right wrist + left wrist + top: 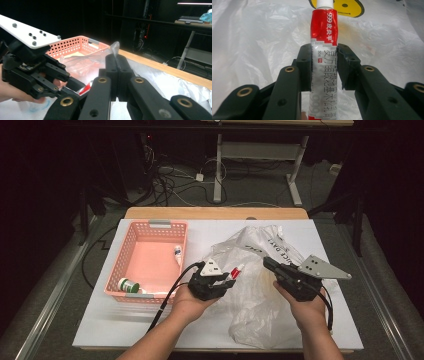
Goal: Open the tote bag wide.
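A white-topped table (150, 330) carries a crumpled clear plastic bag (260, 310) on its right half and a pink perforated basket (131, 240) on its left, with a small green-capped jar (128, 285) at the basket's near wall and a little white tube (177, 253) by its right wall. The right gripper (116, 60) has its jaws pressed together on a pinch of the bag's film, lifting it at the bag's right side. The left gripper (324, 68), just right of the basket and over the bag's left edge, is clamped on a red-and-white ointment tube (324, 50), white cap pointing away from the hand.
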`<state>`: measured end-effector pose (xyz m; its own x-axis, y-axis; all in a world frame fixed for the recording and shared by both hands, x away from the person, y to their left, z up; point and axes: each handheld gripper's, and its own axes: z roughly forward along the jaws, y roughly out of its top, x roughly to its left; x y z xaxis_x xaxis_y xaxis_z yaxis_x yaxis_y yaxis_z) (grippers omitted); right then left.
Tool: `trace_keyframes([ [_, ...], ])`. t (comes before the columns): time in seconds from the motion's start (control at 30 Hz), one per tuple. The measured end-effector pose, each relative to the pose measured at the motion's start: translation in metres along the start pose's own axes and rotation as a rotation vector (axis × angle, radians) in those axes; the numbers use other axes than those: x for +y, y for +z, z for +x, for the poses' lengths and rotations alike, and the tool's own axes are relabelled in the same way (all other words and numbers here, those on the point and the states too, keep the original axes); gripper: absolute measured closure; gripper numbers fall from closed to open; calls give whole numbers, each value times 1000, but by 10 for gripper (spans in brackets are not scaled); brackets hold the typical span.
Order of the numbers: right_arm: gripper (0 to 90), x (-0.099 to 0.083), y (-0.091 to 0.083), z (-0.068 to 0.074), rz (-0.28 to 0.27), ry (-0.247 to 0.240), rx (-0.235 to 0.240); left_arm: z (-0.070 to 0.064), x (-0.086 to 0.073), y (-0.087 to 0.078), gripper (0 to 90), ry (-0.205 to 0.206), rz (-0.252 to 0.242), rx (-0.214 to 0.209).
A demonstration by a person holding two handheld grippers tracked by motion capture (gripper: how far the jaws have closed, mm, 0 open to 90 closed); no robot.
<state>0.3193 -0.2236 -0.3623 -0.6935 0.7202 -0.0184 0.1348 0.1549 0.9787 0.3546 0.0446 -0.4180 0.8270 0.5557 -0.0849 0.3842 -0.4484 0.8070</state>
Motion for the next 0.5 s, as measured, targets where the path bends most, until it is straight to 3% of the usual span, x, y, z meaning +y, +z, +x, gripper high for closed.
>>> trace_keyframes([
  [0.5, 900, -1, 0, -1, 2, -3, -1, 5, 15, 31, 656, 1, 19, 12],
])
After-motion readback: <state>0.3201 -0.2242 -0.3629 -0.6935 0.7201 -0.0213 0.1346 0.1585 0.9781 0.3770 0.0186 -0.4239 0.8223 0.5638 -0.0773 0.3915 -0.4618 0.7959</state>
